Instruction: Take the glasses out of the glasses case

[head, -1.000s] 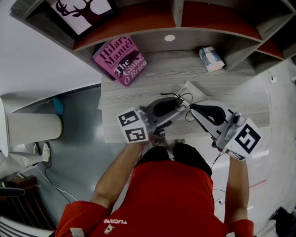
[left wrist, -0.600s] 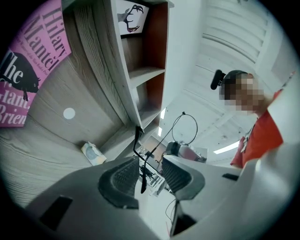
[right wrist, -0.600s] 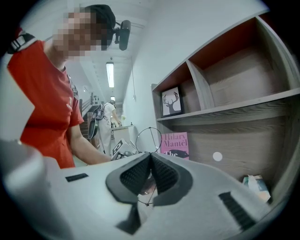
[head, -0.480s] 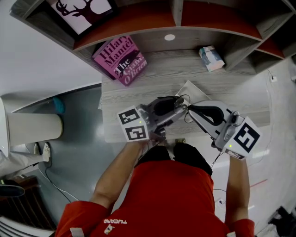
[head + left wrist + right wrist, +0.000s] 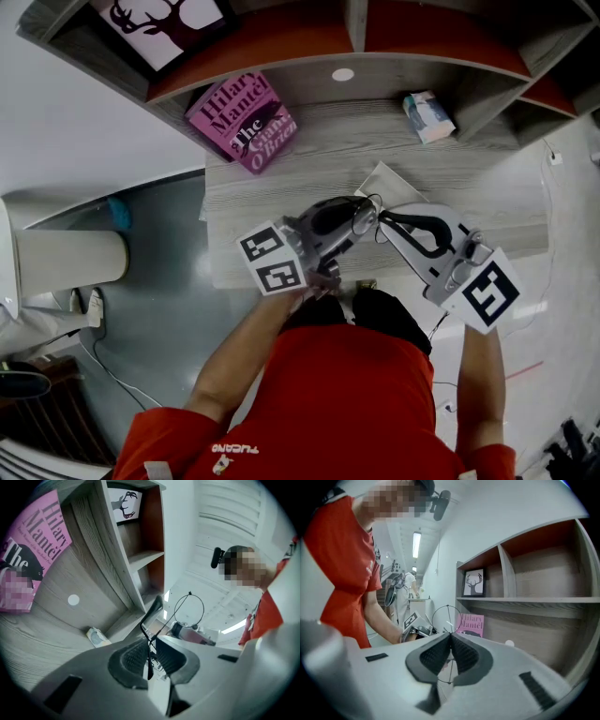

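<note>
Thin black wire-rimmed glasses (image 5: pixel 371 210) hang in the air above the desk (image 5: pixel 272 192), between my two grippers. My left gripper (image 5: pixel 359 219) comes in from the lower left. Its jaws have just been closing, and one temple arm (image 5: pixel 149 644) lies between the pads, which press on it. A round lens rim (image 5: pixel 189 610) sticks out past that gripper's jaws. My right gripper (image 5: pixel 383 218) reaches in from the right, shut on the wire rim (image 5: pixel 446 617). A flat white thing, perhaps the case (image 5: pixel 388 182), lies on the desk just behind the glasses.
A pink book (image 5: pixel 244 120) leans at the back left of the desk and a small box (image 5: pixel 428 118) sits at the back right. Shelf compartments (image 5: pixel 356 28) rise behind, one with a deer picture (image 5: pixel 167 21). The desk's front edge is under my hands.
The right gripper has rolled a little, so its marker cube sits tilted and slightly lower. Both hands stay where they were, with the glasses between them.
</note>
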Motion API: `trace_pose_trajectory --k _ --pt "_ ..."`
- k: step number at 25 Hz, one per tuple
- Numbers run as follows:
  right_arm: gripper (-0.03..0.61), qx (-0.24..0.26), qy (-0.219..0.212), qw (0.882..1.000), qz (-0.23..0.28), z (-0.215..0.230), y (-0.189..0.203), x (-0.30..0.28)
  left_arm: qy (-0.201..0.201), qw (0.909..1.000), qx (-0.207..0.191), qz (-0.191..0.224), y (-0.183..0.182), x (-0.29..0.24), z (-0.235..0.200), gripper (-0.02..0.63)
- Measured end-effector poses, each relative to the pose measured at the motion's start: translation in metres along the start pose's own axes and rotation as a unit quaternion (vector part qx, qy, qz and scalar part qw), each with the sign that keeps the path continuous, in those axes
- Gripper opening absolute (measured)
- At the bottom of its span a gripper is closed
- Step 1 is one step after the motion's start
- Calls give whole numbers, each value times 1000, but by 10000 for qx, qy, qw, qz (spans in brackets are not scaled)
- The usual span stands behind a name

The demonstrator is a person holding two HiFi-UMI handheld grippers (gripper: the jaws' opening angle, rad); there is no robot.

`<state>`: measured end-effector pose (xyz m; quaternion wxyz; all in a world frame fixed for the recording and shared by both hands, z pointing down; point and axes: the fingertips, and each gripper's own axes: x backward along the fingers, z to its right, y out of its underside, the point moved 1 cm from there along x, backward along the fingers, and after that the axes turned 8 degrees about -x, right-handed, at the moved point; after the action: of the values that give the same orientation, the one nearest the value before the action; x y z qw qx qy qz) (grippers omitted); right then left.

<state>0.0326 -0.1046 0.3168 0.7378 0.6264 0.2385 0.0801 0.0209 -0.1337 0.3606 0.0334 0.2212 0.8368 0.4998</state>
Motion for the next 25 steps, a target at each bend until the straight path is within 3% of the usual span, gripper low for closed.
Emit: trace_pose_trajectory --k 4,11,13,19,25 --pt "14 100 118 9997 -172 -3 4 -2 -118 9994 -313 -26 1 -2 2 54" --pt "14 -178 281 9993 -193 5 4 -2 -238 9892 -1446 -47 -5 -5 14 60" --pt "14 -177 251 9994 -169 5 3 0 -251 9888 -1468 -22 -6 -5 15 60" --pt "17 218 135 9989 -394 -3 7 -3 -172 9944 -1044 45 -4 -3 15 41" --pt "25 229 227 9991 -269 -4 5 -2 -56 9948 -1012 137 -5 -2 20 27"
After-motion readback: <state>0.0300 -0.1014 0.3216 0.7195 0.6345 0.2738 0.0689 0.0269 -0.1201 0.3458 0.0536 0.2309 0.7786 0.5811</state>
